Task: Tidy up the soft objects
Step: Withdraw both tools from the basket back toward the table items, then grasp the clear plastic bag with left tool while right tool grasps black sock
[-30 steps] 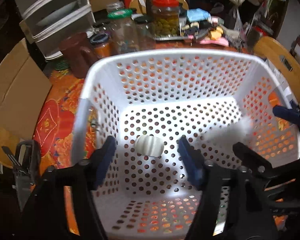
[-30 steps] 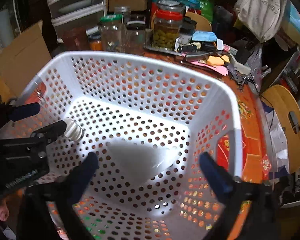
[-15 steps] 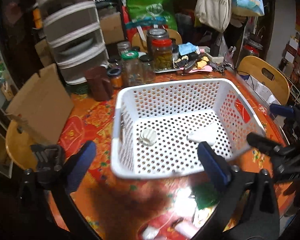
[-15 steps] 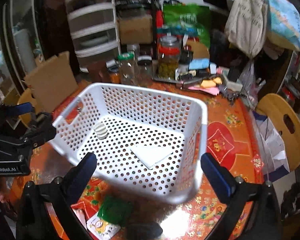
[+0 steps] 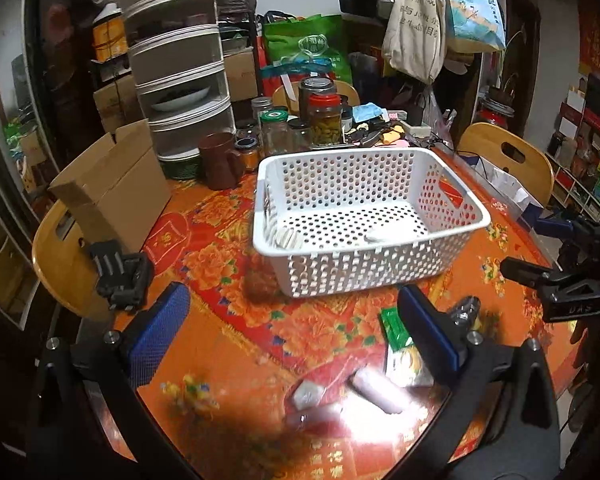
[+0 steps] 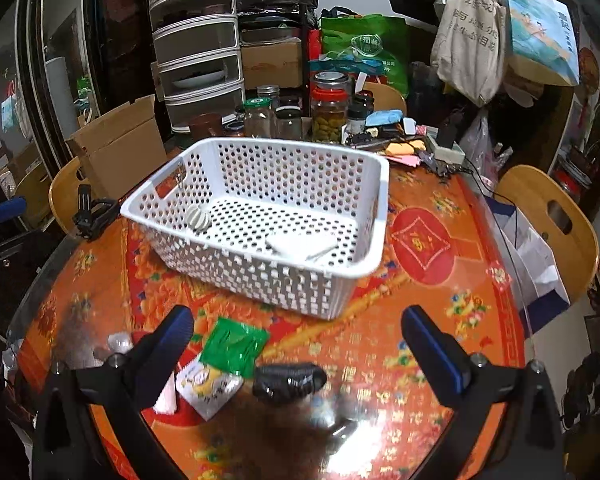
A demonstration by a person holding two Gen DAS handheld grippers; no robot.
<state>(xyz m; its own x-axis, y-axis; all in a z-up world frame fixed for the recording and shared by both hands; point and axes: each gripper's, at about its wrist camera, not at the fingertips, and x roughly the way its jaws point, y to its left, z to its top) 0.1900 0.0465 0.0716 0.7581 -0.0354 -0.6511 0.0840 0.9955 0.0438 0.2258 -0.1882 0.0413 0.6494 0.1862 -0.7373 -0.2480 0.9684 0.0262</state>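
Observation:
A white perforated basket [image 5: 452, 188] [image 6: 256, 148] stands on the orange patterned table. Inside lie a small ribbed white ball [image 6: 198, 218] [image 5: 286, 238] and a flat white soft piece [image 6: 300, 242] [image 5: 396, 234]. In front of the basket lie a green packet [image 6: 234, 346] [image 5: 394, 326], a white and yellow packet [image 6: 208, 388], a black object [image 6: 288, 378] and blurred white pieces [image 5: 376, 390]. My left gripper [image 5: 292, 328] is open and empty above the near table. My right gripper [image 6: 300, 344] is open and empty above the packets; it also shows at the right of the left wrist view [image 5: 556, 280].
Glass jars [image 6: 328, 112] [image 5: 324, 116], a brown mug [image 5: 220, 160] and stacked drawers [image 5: 180, 92] stand behind the basket. A cardboard box [image 5: 112, 192] sits at the left. Wooden chairs [image 6: 548, 216] [image 5: 508, 156] ring the table. Bags hang at the back right.
Both grippers have pulled back and up out of the basket to the near side of the table. The white ball and the flat white piece stay in the basket.

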